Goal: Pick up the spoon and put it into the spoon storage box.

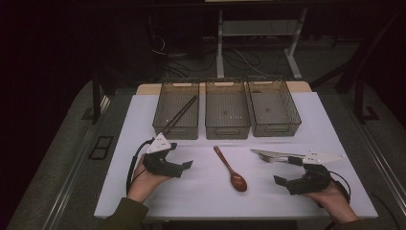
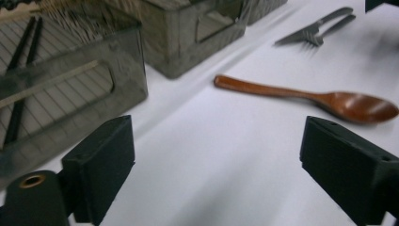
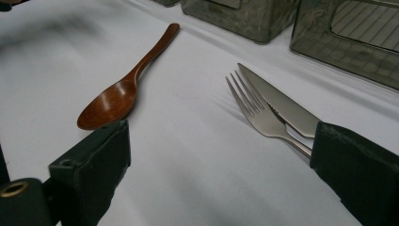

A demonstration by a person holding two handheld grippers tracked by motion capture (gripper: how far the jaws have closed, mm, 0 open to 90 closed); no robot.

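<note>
Both grippers, left (image 1: 187, 164) and right (image 1: 277, 179), spread wide, pinching nothing; spoon (image 1: 231, 169) flat on table (image 1: 143, 120) between.

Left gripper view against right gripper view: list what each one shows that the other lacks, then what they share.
Left gripper view alone: the chopsticks lying in a bin.
Right gripper view alone: the fork and knife up close, knife resting on the fork, their handles hidden behind one of its fingers.
Both: the wooden spoon on the white table, fork and knife, mesh bins, and open fingers holding nothing.
</note>
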